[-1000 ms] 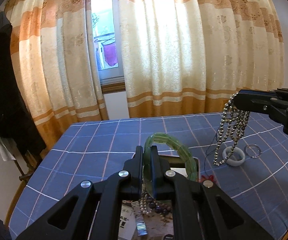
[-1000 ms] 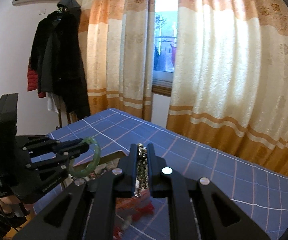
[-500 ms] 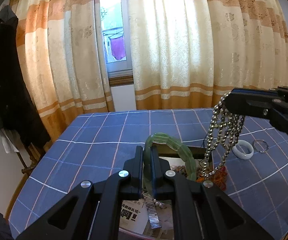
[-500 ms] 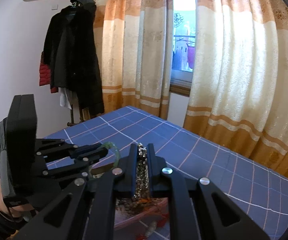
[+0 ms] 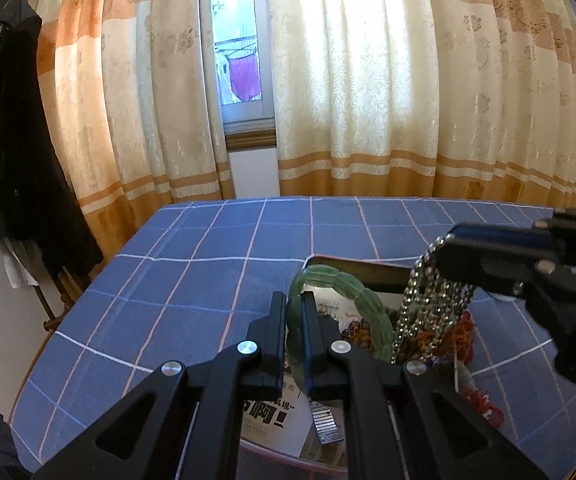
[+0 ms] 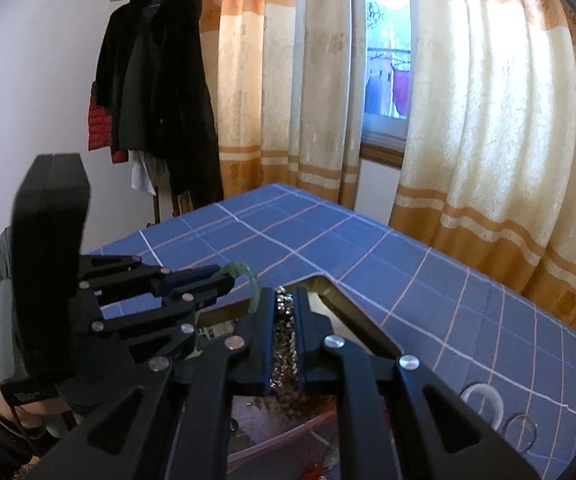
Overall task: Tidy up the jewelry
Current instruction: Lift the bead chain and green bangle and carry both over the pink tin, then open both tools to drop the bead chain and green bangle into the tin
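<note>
My left gripper [image 5: 295, 300] is shut on a green jade bangle [image 5: 361, 304] and holds it upright over an open box [image 5: 351, 270] of mixed jewelry. My right gripper [image 6: 286, 296] is shut on a silver bead necklace [image 6: 284, 344]. In the left wrist view the necklace [image 5: 423, 312] hangs in loops from the right gripper [image 5: 447, 242], its lower end down among the jewelry in the box. The left gripper [image 6: 224, 276] with the bangle [image 6: 248, 276] shows in the right wrist view, close to the left of my right gripper.
The box sits on a table with a blue checked cloth [image 5: 216, 264]. A white bangle [image 6: 481, 402] and a thin metal ring [image 6: 521, 434] lie on the cloth right of the box. A metal watch strap [image 5: 325, 422] lies in the box. Curtains [image 5: 367, 100] and a window are behind.
The right gripper has carried the bead necklace left and down, from above the white bangle to over the box. Both grippers have come closer together and lower over the box.
</note>
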Action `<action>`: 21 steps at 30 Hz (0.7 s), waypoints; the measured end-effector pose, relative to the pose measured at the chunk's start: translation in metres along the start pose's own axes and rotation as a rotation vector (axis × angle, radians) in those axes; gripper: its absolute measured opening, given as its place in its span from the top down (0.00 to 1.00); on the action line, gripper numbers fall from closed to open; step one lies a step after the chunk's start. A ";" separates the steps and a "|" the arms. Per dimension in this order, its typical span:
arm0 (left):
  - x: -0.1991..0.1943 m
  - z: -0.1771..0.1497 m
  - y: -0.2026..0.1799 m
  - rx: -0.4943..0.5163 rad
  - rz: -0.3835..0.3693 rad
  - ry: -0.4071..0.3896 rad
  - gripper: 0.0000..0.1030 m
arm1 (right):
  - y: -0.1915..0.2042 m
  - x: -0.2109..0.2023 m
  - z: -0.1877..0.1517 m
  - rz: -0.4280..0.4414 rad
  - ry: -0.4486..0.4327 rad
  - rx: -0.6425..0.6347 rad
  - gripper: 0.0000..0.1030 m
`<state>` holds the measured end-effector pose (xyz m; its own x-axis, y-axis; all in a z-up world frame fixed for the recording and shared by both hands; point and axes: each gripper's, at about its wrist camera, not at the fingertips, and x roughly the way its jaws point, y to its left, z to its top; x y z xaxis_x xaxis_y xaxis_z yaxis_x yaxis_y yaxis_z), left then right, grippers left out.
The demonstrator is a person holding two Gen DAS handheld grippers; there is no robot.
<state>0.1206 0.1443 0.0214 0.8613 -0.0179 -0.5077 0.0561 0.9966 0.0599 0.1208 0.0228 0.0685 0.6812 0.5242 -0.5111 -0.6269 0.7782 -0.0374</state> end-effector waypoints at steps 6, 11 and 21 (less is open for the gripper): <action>0.007 -0.005 0.003 -0.010 0.000 0.020 0.94 | -0.002 0.013 -0.010 0.009 0.037 0.012 0.89; 0.010 -0.007 0.004 -0.012 0.002 0.027 0.94 | -0.001 0.017 -0.013 0.012 0.048 0.017 0.89; 0.020 -0.014 0.006 -0.013 0.003 0.055 0.94 | 0.002 0.027 -0.021 0.022 0.073 0.018 0.89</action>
<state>0.1307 0.1506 -0.0005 0.8326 -0.0112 -0.5538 0.0467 0.9976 0.0501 0.1299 0.0315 0.0365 0.6375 0.5151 -0.5730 -0.6339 0.7734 -0.0101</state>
